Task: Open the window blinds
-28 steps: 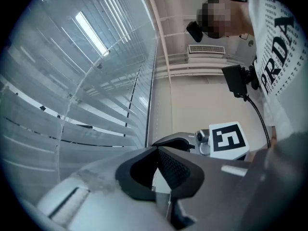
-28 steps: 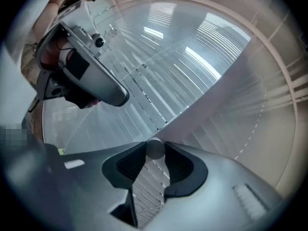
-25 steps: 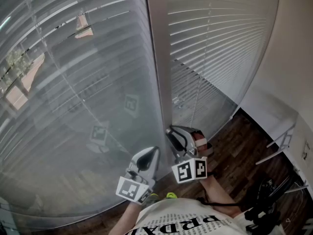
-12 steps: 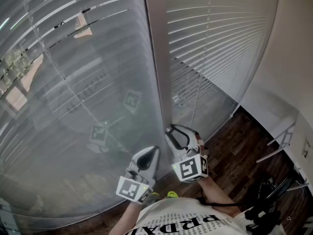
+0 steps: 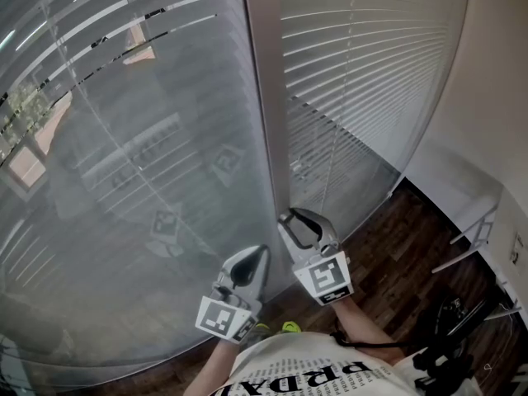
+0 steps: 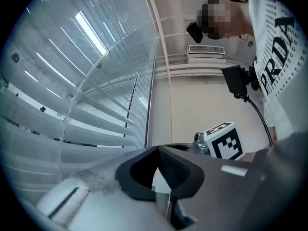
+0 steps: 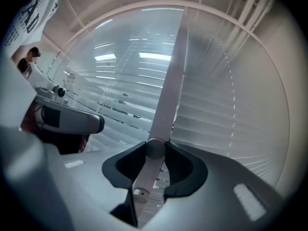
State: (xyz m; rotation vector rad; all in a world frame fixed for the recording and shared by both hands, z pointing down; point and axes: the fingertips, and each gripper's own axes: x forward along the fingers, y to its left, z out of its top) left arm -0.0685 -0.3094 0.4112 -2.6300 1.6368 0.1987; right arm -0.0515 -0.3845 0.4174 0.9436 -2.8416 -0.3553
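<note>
Right gripper view: right gripper (image 7: 155, 150) pinches the smooth cylindrical blind wand (image 7: 144, 174); left gripper (image 6: 157, 149) pressed together.

The dark brown wood-plank floor (image 5: 394, 247) carries a white metal-framed stand (image 5: 472, 252) and black tripod-like equipment (image 5: 452, 346).

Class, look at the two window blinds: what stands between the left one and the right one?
A pale upright window post separates the left blind from the right blind. This is clearest in the head view.
</note>
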